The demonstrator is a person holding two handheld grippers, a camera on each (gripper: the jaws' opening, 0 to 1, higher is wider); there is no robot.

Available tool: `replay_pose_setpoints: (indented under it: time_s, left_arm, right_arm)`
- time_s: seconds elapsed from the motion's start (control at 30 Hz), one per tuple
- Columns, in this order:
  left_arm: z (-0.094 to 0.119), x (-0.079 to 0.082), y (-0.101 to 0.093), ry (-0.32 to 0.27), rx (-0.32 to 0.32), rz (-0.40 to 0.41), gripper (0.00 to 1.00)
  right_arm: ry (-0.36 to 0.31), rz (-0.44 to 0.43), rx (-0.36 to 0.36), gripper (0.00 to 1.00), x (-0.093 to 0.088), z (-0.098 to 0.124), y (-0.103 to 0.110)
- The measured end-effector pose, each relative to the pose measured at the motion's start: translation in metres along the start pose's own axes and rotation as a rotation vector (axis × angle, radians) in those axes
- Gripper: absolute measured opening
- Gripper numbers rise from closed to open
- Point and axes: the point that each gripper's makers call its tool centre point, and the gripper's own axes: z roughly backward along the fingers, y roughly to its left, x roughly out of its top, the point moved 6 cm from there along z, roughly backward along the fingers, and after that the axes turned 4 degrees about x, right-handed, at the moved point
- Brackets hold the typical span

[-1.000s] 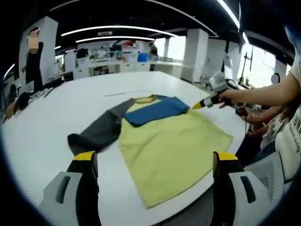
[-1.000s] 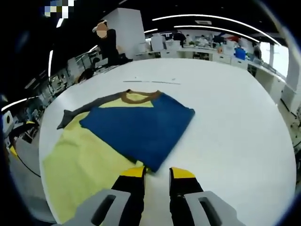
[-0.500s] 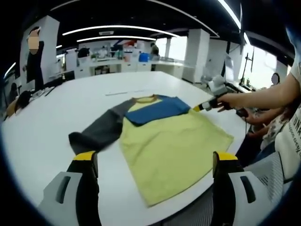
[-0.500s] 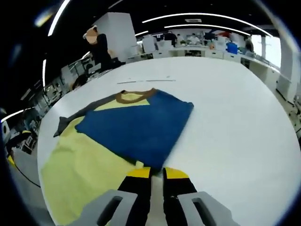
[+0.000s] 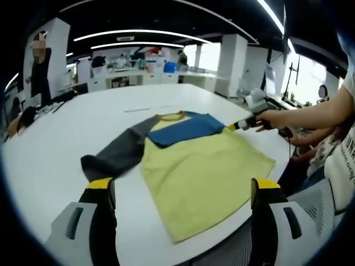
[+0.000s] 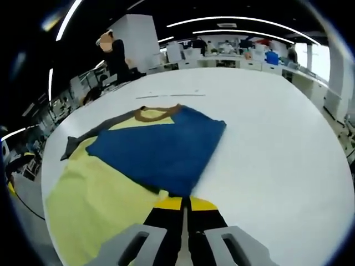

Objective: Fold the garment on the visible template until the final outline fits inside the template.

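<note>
A yellow shirt (image 5: 199,172) lies flat on the white table (image 5: 44,149). Its grey sleeve (image 5: 113,152) stretches out to the left, and its blue sleeve (image 5: 183,128) is folded across the chest below the brown collar. My left gripper (image 5: 183,185) hangs open and wide over the shirt's near hem, holding nothing. At the shirt's right edge my right gripper (image 5: 233,127) meets the cloth beside the blue sleeve. In the right gripper view its jaws (image 6: 183,202) are shut on the shirt's (image 6: 94,199) edge, just under the blue sleeve (image 6: 161,149). The grey sleeve (image 6: 94,136) lies beyond.
Faint line marks (image 5: 145,109) cross the table beyond the collar. A hand and bare forearm (image 5: 310,113) hold the right gripper from the right, past the table's rim. A person (image 5: 40,72) stands at the far left; desks line the back.
The right gripper's jaws have closed from a narrow gap to shut at the shirt's edge. The left gripper and the shirt have stayed put.
</note>
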Motion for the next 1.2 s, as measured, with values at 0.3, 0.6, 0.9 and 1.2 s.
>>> replay_pose_setpoints:
  time_s: [0.3, 0.6, 0.9, 1.2]
  left_arm:
    - [0.0, 0.0, 0.0, 0.002, 0.0, 0.003, 0.99]
    - [0.0, 0.0, 0.001, 0.001, 0.005, 0.002, 0.99]
    - [0.0, 0.0, 0.002, 0.002, 0.007, 0.003, 0.99]
    - [0.0, 0.0, 0.003, 0.002, 0.008, 0.003, 0.99]
  right_arm:
    - [0.003, 0.028, -0.021, 0.0, 0.002, 0.003, -0.006]
    - [0.019, 0.101, -0.051, 0.0, 0.005, 0.005, -0.01]
    - [0.033, 0.178, -0.09, 0.0, 0.01, 0.006, -0.019]
    - [0.046, 0.199, -0.121, 0.0, 0.01, 0.009, -0.026]
